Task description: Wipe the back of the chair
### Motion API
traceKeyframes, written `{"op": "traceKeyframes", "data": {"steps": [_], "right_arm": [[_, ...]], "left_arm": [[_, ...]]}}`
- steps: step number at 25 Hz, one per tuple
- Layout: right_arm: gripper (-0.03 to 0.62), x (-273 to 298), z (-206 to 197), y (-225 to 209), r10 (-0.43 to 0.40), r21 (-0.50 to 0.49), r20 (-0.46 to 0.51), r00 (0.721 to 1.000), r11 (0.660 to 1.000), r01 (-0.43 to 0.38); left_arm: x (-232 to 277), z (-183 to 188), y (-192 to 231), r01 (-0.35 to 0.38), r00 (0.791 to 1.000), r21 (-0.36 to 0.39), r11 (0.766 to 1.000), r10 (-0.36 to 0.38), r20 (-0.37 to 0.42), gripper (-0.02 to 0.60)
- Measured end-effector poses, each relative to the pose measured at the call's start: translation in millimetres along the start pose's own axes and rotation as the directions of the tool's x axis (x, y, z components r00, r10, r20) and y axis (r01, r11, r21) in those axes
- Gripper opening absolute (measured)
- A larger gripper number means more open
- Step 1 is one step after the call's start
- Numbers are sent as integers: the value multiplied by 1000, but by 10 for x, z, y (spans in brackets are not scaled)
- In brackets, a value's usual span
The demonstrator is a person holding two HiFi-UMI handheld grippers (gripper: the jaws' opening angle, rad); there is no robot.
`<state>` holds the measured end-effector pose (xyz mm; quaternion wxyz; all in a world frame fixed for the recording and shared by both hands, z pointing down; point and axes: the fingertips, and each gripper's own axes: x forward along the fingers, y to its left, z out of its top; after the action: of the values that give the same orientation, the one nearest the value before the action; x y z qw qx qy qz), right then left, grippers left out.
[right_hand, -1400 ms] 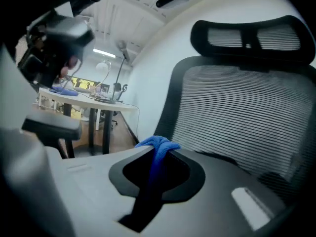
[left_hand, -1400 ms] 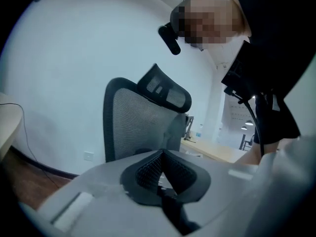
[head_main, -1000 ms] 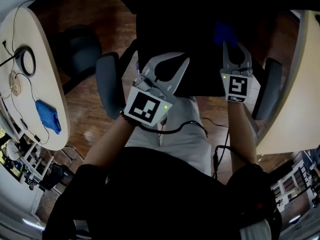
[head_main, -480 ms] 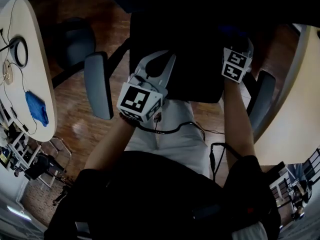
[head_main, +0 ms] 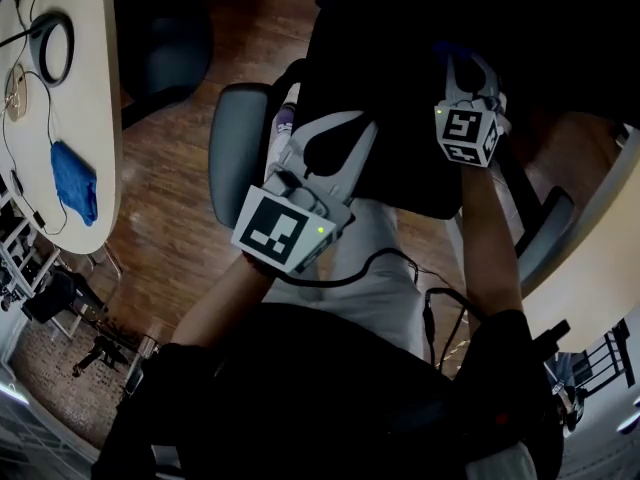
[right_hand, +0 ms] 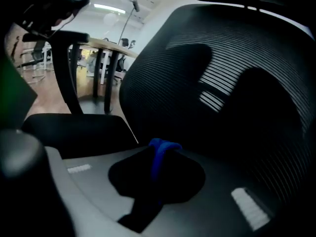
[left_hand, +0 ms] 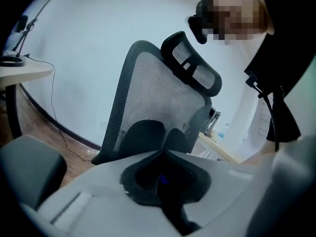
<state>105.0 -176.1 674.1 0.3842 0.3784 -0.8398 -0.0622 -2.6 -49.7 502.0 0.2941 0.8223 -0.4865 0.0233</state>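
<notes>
the right gripper (right_hand: 160, 149) is clamped on a small blue cloth (right_hand: 159, 154). a fold of the cloth bulges out at the closed tips, just in front of the dark ribbed mesh of the chair back (right_hand: 232, 78), which fills that gripper's view from 12 to 4 o'clock. whether cloth and mesh touch cannot be told. in the head view the chair back is the black mass at 12 o'clock, and the right gripper is up against it toward 1 o'clock. the left gripper (head_main: 335, 128) sits near the centre, at the back's lower edge, with a grey armrest (head_main: 235, 158) just beside it at 9 o'clock. in the left gripper view its jaws are pressed together on nothing, with only a faint blue glint in the hollow behind them. they point at a grey mesh chair (left_hand: 158, 98) with a headrest. at 9 o'clock in the head view, a pale table (head_main: 100, 118) carries a second blue cloth (head_main: 75, 183).
</notes>
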Motion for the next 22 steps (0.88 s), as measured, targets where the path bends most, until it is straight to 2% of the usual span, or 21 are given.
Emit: {"op": "traceKeyframes", "data": {"steps": [3,5,8,11,14,18,20,22], "right_arm": [[41,194,286,313,52,-20,7,999,998,-52],[41,292,444,521,92,-67,14,996,994,-91],[41,503,796,913,178,-156,25,984,973,-172],[41,632,1119,1290,246,-182,41,968,955,-235],[41,731,1321,1447,256,-130,57,965,960,-247],[41,715,1310,1491,259,-22,70,963,966,-258],[41,635,1449,1479,275,9,131,952,960,-279],[41,441,1712,1404,292,52,246,924,948,-314]], "left_arm": [[-104,137,22,24,1000,1,1000,-24,13,6],[-195,259,58,36,999,-8,999,-36,28,6],[-386,450,177,44,997,-52,998,-41,60,6],[-590,545,277,80,995,-89,993,-74,68,6],[-757,587,366,96,993,-84,992,-90,76,6],[-947,507,443,74,995,-90,993,-68,71,6],[-1002,476,439,61,996,-73,995,-57,67,6],[-1063,470,431,44,997,-51,998,-41,62,6]]}}
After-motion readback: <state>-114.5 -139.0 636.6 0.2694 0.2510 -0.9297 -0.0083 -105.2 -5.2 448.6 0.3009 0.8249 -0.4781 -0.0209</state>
